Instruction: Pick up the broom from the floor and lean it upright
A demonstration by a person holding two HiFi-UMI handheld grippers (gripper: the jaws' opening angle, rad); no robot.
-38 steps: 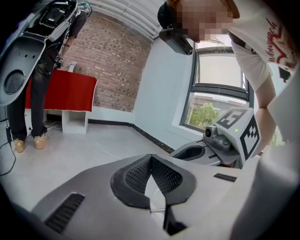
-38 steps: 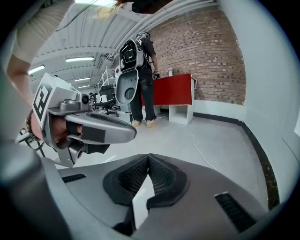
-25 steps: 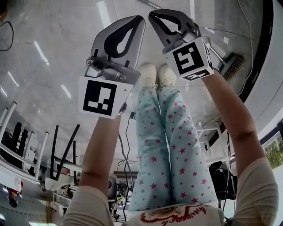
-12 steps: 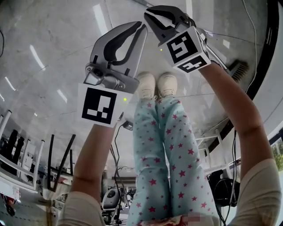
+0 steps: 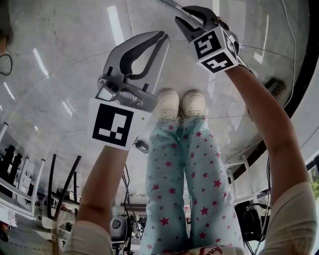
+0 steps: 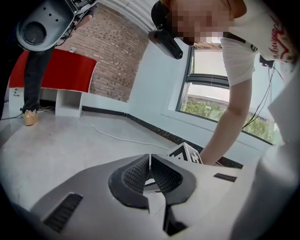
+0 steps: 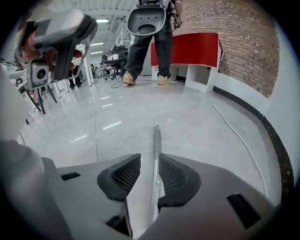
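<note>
The person wears light blue trousers (image 5: 184, 174) scattered with pink-red stars, white shoes (image 5: 182, 102), and a cream shirt (image 5: 209, 250) with red print on its front and short sleeves (image 5: 294, 214). The left gripper (image 5: 163, 36) and the right gripper (image 5: 182, 15) each have a smooth grey shell shaped into two curved jaws, lined inside with black pads (image 6: 133, 176) of fine mesh texture. Behind each shell sits a white cube (image 5: 116, 123) bearing black square markers, and the left one also shows a small grey lens housing (image 5: 107, 91) just ahead of its cube.
</note>
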